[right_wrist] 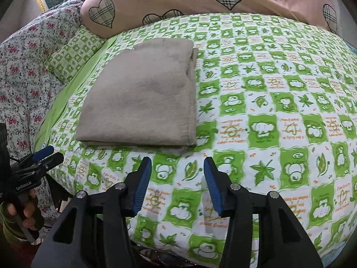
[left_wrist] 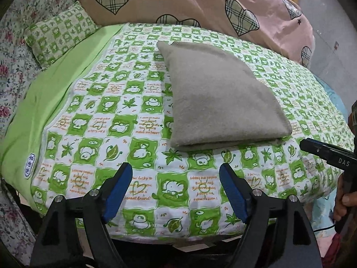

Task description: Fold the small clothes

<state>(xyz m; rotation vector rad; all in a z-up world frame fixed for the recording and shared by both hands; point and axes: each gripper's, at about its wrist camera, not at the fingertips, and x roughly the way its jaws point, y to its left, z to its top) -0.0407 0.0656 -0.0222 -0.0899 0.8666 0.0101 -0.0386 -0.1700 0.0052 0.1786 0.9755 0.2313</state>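
1. The left gripper (left_wrist: pixel 175 178) stands wide, with its blue pads (left_wrist: pixel 118 192) far apart and nothing between them; only the bed cover shows in the gap.
2. The right gripper (right_wrist: pixel 177 173) stands partly apart, narrower than the left one, and it also holds nothing.
3. Both grippers hang above the near edge of the bed and point down toward it, apart from the cloth.
4. The folded grey cloth (left_wrist: pixel 221 93) lies flat on the green and white checked bed cover (left_wrist: pixel 100 116), just beyond the tips of both grippers. It is a neat thick rectangle, and its stacked layers show along the near edge and along its right side in the right wrist view.
5. In the left wrist view the cloth is a little to the right of the middle; in the right wrist view it is to the left.
6. A small pillow (left_wrist: pixel 60 33) with the same green pattern lies at the far left.
7. A pink quilt with checked hearts (left_wrist: pixel 200 2) is piled at the far side, and a flowered sheet (left_wrist: pixel 15 51) is at the left.
8. A hand (right_wrist: pixel 24 212) around the handle of the other gripper shows at the left edge of the right wrist view.
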